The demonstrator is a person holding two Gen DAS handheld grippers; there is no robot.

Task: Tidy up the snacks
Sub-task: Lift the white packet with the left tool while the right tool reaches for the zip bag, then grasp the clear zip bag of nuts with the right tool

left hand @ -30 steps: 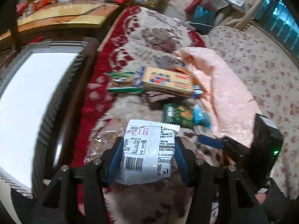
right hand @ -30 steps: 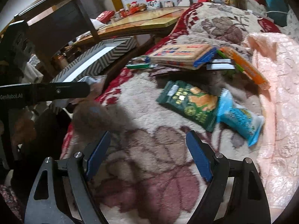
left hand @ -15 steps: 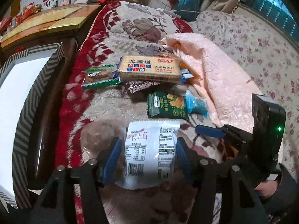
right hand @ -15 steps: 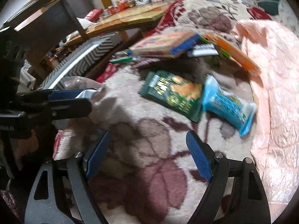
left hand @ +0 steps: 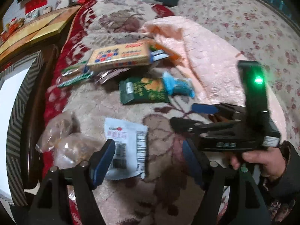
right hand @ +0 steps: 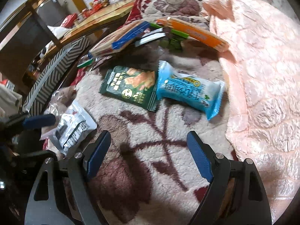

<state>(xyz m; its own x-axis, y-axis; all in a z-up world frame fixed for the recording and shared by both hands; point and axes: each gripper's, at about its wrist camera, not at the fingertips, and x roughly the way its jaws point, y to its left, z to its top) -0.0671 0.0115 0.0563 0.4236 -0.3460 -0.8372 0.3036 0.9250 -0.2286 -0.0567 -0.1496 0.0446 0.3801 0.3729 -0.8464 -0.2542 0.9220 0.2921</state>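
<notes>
Snack packets lying on a floral blanket, both tongs standing open and holding nothing.

The left gripper (left hand: 148, 159) is hovering with its blue pads spread wide; the white packet (left hand: 126, 146) is lying flat on the blanket (left hand: 97, 110) between and just ahead of them, touching neither pad as far as can be told. A clear bag (left hand: 63, 140) is resting just beside the white packet. The right gripper (right hand: 148, 150) is hanging open over bare blanket. Ahead of it the green packet (right hand: 131, 86) and the blue packet (right hand: 189, 91) are lying side by side, touching. Further back, the yellow biscuit box (left hand: 120, 56) is sitting atop a heap of other snacks, next to an orange box (right hand: 193, 32) leaning against the pink quilt (right hand: 262, 65).
</notes>
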